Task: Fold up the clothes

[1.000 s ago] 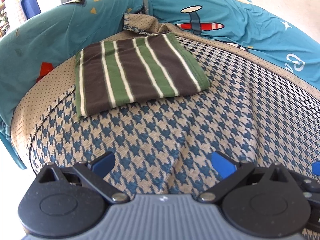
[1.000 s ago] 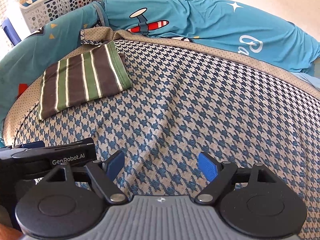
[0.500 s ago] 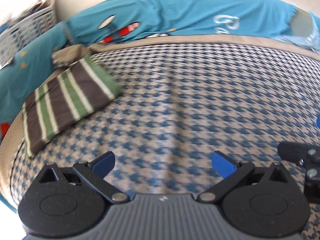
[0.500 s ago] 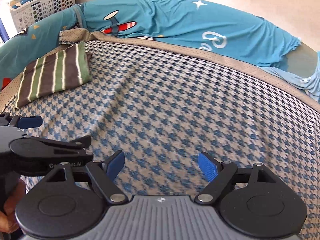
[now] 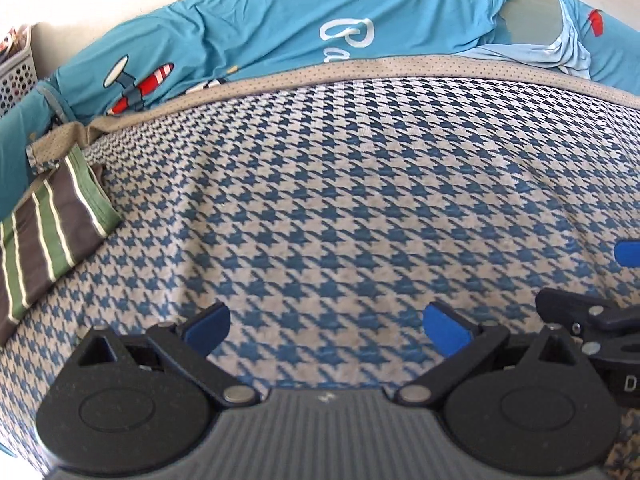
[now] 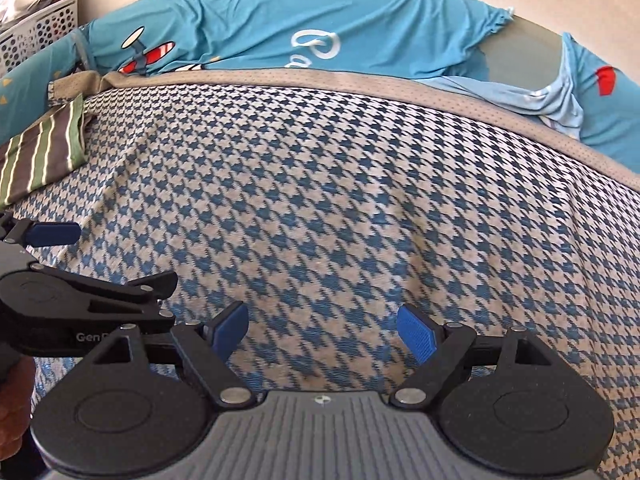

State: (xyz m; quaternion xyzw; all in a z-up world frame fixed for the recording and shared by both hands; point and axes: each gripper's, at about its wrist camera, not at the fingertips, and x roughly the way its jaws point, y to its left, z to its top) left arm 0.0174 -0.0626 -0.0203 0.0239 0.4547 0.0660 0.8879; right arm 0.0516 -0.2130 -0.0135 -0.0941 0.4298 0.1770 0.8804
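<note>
Left-wrist and right-wrist fisheye views over a bed. A white perforated plastic basket (image 6: 38,36) stands at the upper left of the right-wrist view; its contents show only as a jumble of coloured edges above the rim and cannot be identified. In the left-wrist view the basket is cut off by the left frame edge.

The work surface is a blue-and-cream houndstooth cover (image 5: 340,208), a woven fabric with shallow wrinkles, edged by a tan dotted border band (image 5: 360,70). Behind the border lies a teal sheet (image 6: 360,20) printed with a red-and-white aeroplane, a white star and white cursive lettering that is partly hidden by the border. At the upper right the sheet is pulled back from a grey-green surface, with a pale blue crumpled cloth (image 6: 556,100) just beside it.

The task's thing, a folded striped garment (image 5: 44,236) in brown, green and white bands, lies flat at the left edge of both views, well apart from both grippers; its far left portion is cropped.

The left gripper (image 5: 326,326) has its blue-padded fingers spread wide with only cover fabric between them. The right gripper (image 6: 322,330) is likewise released and grasps nothing. Each gripper's black linkage intrudes at the other view's side edge.
</note>
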